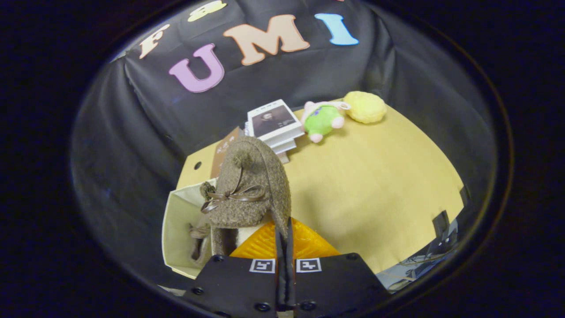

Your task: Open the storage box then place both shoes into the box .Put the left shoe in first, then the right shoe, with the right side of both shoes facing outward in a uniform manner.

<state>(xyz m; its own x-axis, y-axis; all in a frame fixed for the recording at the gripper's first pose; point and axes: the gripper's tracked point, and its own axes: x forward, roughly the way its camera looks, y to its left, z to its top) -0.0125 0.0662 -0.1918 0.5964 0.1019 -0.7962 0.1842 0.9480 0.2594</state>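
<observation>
While the gripper (284, 236) hung over the open storage box (176, 229), its two fingers were pressed almost together on the thin back edge of a brown shoe (251, 185), so the shoe hung toe-up ahead of them, just above the box's right side. A second shoe (199, 245) already lay inside the box, low against the near wall; only part of it showed, with a small bow. Judged from this, the left shoe was in and the right shoe was the step in hand.

To do it well, I would lower the held shoe straight down beside the first, keep the pinch firm until the sole rested, and turn it so its side matched the one already in. The grip was on a narrow lip of soft fabric, so slipping or swinging looked possible.

Materials: held shoe was coarse, woolly felt, rounded at the toe, with a glossy ribbon bow and a small pompom. The box was pale, thin-walled and square-cornered, likely fabric or card. The table (375, 185) was covered in matte tan sheet. Beyond lay a stack of books (273, 123), a green plush toy (322, 121) and a knobbly yellow ball (365, 107), well apart from the box.
</observation>
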